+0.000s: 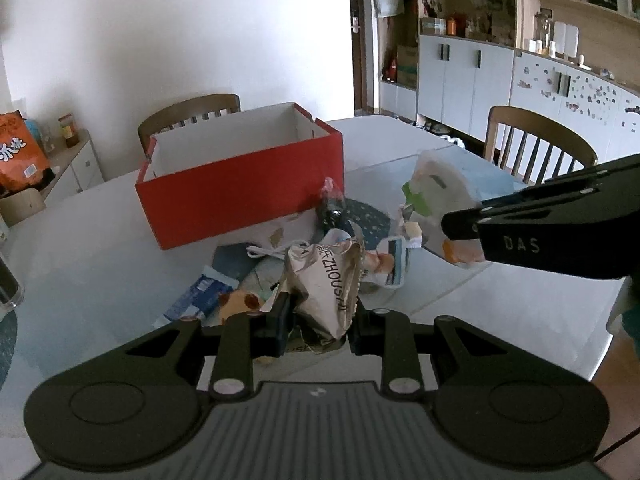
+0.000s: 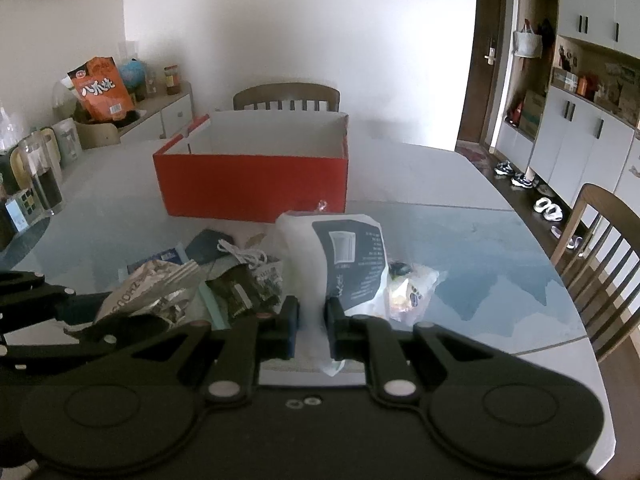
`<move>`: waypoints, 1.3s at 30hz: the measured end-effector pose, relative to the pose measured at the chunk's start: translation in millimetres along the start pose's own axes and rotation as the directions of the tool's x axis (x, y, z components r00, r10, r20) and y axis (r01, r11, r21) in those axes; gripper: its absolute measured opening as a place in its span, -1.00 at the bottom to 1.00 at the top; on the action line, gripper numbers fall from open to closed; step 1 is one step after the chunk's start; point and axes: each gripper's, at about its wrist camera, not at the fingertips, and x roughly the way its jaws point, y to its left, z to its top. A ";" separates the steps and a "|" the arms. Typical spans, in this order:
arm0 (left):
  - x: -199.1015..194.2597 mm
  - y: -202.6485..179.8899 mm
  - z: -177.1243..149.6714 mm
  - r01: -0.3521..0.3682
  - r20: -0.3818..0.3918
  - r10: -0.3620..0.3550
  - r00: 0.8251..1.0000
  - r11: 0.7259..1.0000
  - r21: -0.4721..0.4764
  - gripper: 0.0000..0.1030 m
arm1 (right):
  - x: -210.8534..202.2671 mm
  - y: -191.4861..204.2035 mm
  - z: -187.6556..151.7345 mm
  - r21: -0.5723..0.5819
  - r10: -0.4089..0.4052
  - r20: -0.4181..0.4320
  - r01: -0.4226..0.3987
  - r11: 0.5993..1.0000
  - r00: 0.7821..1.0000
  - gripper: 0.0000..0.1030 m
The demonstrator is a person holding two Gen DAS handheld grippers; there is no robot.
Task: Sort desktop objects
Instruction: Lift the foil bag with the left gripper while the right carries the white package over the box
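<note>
My left gripper (image 1: 320, 318) is shut on a crumpled silver snack bag (image 1: 326, 284) and holds it above the table; the same silver snack bag (image 2: 148, 288) shows at the left of the right wrist view. My right gripper (image 2: 312, 326) is shut on the lower edge of a white plastic package (image 2: 336, 256) with a dark printed label, held upright. From the left wrist view the right gripper (image 1: 460, 228) pinches that white package (image 1: 436, 196). An open red cardboard box (image 1: 244, 192) (image 2: 252, 184) with a white inside stands behind the pile.
Loose items lie on the glass-topped table (image 2: 460, 248): a white cable (image 2: 244, 256), a blue packet (image 1: 200, 294), dark wrappers (image 2: 240, 288), a small clear snack pack (image 2: 412, 292). Wooden chairs (image 1: 540, 144) stand at the far and right sides. Jars and an orange bag (image 2: 102, 88) sit at the left.
</note>
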 end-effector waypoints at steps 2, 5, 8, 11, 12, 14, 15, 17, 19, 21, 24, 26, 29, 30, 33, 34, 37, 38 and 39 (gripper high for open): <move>0.1 3.0 2.7 -0.005 0.000 0.005 1.000 1.000 0.000 -0.49 | 0.1 1.1 2.4 0.002 0.002 0.003 -0.002 1.000 1.000 -0.73; -1.4 9.2 6.9 -0.004 0.008 0.004 1.000 1.000 -0.001 -0.49 | 1.1 4.1 5.8 0.007 0.003 0.005 -0.003 1.000 1.000 -0.73; -3.0 16.9 11.0 -0.003 0.016 0.003 1.000 1.000 -0.005 -0.49 | 1.0 7.4 9.5 0.009 0.007 0.008 -0.007 1.000 1.000 -0.73; -5.2 26.1 15.2 -0.008 0.025 0.008 1.000 1.000 -0.006 -0.49 | 0.2 12.1 14.5 0.012 0.009 0.016 -0.009 1.000 1.000 -0.73; -5.7 29.1 16.6 -0.006 0.027 0.006 1.000 1.000 -0.006 -0.49 | -0.3 14.0 15.7 0.014 0.010 0.019 -0.011 1.000 1.000 -0.73; -6.6 33.7 19.8 -0.003 0.031 0.003 1.000 1.000 -0.002 -0.49 | -1.3 17.9 18.6 0.015 0.014 0.024 -0.014 1.000 1.000 -0.73; -7.3 35.8 20.5 -0.002 0.033 0.002 0.999 1.000 0.000 -0.49 | -1.7 20.2 20.5 0.017 0.015 0.027 -0.015 1.000 1.000 -0.73; -8.2 40.7 23.1 0.007 0.038 -0.007 0.999 1.000 0.002 -0.49 | -2.3 23.3 24.7 0.018 0.016 0.033 -0.017 1.000 0.999 -0.73; -9.3 45.8 26.3 0.010 0.042 -0.011 0.999 1.000 0.005 -0.49 | -3.5 27.4 29.7 0.017 0.016 0.042 -0.017 1.000 0.999 -0.72; -10.3 51.5 29.7 0.017 0.043 -0.018 0.999 1.000 0.004 -0.49 | -4.6 30.8 34.7 0.016 0.016 0.049 -0.017 1.000 0.999 -0.72; -10.7 59.4 34.5 0.020 0.045 -0.020 0.999 1.000 0.015 -0.49 | -5.2 33.8 40.2 0.016 0.012 0.055 -0.012 1.000 0.998 -0.72; -11.3 64.6 37.7 0.019 0.050 -0.020 0.999 1.000 0.020 -0.49 | -4.4 36.7 42.6 0.009 0.005 0.057 -0.006 1.000 0.998 -0.72; -11.1 71.6 42.7 0.021 0.054 -0.022 0.998 1.000 0.023 -0.49 | -4.2 41.2 47.3 0.004 -0.003 0.062 0.002 1.000 0.998 -0.72; -10.9 73.8 44.7 0.025 0.056 -0.026 0.998 0.999 0.020 -0.49 | -4.6 42.3 49.7 0.005 -0.005 0.065 0.004 1.000 0.998 -0.72; -10.4 79.5 49.7 0.026 0.063 -0.027 0.998 1.000 0.012 -0.49 | -5.2 45.3 53.7 0.009 -0.010 0.071 0.009 1.000 0.997 -0.72; -10.3 81.2 50.2 0.026 0.063 -0.027 0.998 1.000 0.007 -0.49 | -5.2 46.0 55.5 0.006 -0.008 0.072 0.007 1.000 0.997 -0.72; -7.4 86.1 54.6 0.021 0.063 -0.020 0.998 1.000 -0.007 -0.49 | -4.1 45.6 62.6 -0.002 -0.004 0.076 0.004 1.000 0.997 -0.72; -6.3 87.7 56.1 0.019 0.063 -0.019 0.998 1.000 -0.014 -0.49 | -3.3 44.9 65.1 -0.003 -0.001 0.078 0.001 1.000 0.997 -0.72; -4.9 89.2 57.7 0.018 0.062 -0.016 0.998 1.000 -0.021 -0.49 | -2.8 43.7 67.0 -0.005 0.002 0.080 -0.002 1.000 0.997 -0.72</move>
